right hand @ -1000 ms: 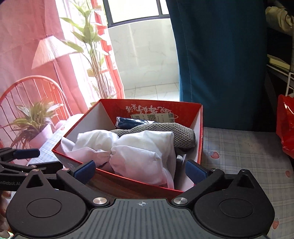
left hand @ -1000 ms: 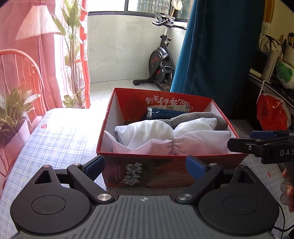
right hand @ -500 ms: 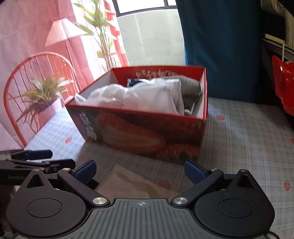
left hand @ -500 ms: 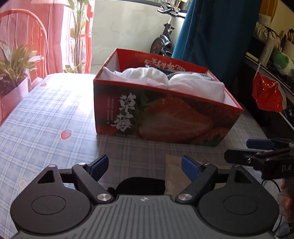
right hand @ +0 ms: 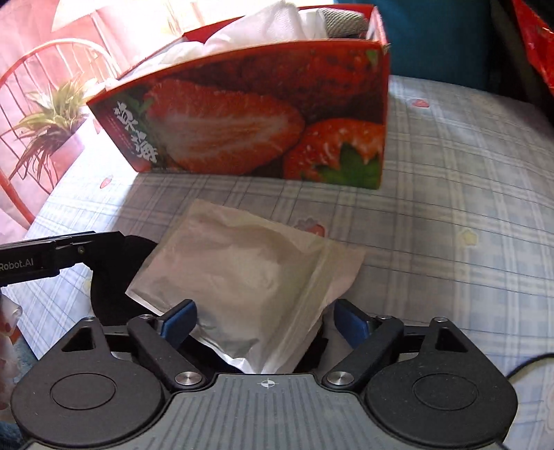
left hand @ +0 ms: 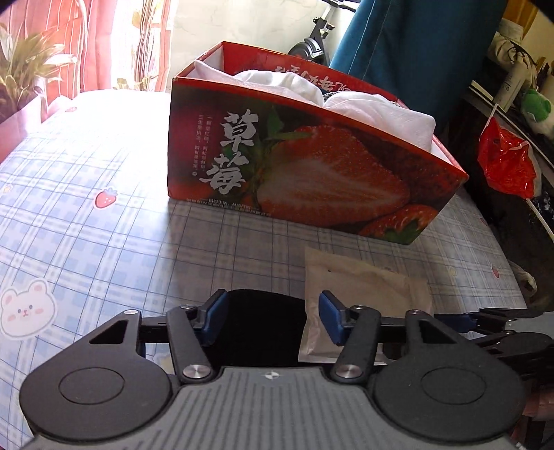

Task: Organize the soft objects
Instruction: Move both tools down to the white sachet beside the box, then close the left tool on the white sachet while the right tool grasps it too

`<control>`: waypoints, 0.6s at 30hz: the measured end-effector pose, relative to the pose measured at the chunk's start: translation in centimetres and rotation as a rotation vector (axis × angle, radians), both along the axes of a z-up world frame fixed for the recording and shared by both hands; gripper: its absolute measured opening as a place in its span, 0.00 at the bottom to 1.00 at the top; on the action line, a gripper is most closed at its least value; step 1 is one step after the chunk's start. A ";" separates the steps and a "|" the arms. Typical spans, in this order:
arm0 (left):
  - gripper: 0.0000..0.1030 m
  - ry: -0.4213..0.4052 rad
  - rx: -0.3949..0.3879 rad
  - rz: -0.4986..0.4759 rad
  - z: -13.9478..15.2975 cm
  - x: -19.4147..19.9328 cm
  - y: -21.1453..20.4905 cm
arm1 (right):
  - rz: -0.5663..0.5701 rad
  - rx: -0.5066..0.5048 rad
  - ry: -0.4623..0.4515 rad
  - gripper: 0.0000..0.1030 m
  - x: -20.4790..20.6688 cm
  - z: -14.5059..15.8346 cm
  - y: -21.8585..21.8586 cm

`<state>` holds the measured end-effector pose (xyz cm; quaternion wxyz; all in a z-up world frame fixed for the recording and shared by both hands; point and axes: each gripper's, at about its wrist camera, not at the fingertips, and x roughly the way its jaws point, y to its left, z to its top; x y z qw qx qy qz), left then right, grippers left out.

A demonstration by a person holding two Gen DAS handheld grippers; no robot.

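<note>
A black soft thing [left hand: 263, 322] lies on the checked tablecloth in front of the red strawberry box [left hand: 311, 166]. My left gripper [left hand: 273, 320] is low over it with its jaws closing around it; the pads do not clearly press. A frosted plastic bag [right hand: 249, 270] with something pale inside lies partly over the black thing [right hand: 114, 277]. My right gripper [right hand: 265, 323] straddles the bag's near corner, its jaws closing, with gaps still showing at the pads. White cloth [left hand: 377, 110] fills the box, with a grey knit piece [right hand: 342, 20] behind it.
A potted plant [right hand: 52, 128] and a red wire chair [right hand: 20, 79] stand left of the table. A blue curtain [left hand: 415, 45] hangs behind the box. At the right there is a red plastic bag [left hand: 505, 162] by a dark shelf. The tablecloth [right hand: 467, 207] stretches out to the right.
Both grippers have come down from above the box to the table in front of it. Their jaws have narrowed. The black thing and the bag now lie between them.
</note>
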<state>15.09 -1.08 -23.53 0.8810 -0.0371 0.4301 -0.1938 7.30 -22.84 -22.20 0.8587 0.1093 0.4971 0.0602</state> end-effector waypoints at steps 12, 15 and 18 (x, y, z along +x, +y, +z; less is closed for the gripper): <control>0.55 0.028 -0.004 0.049 -1.0 0.9 1.0 | 0.149 -0.030 -0.050 0.74 3.5 0.3 3.5; 0.54 0.035 -0.004 0.056 -1.3 1.1 1.2 | 0.160 -0.036 -0.060 0.74 3.8 0.3 3.8; 0.53 0.044 -0.007 0.059 -1.7 1.2 1.4 | 0.153 -0.034 -0.068 0.74 3.5 0.4 3.6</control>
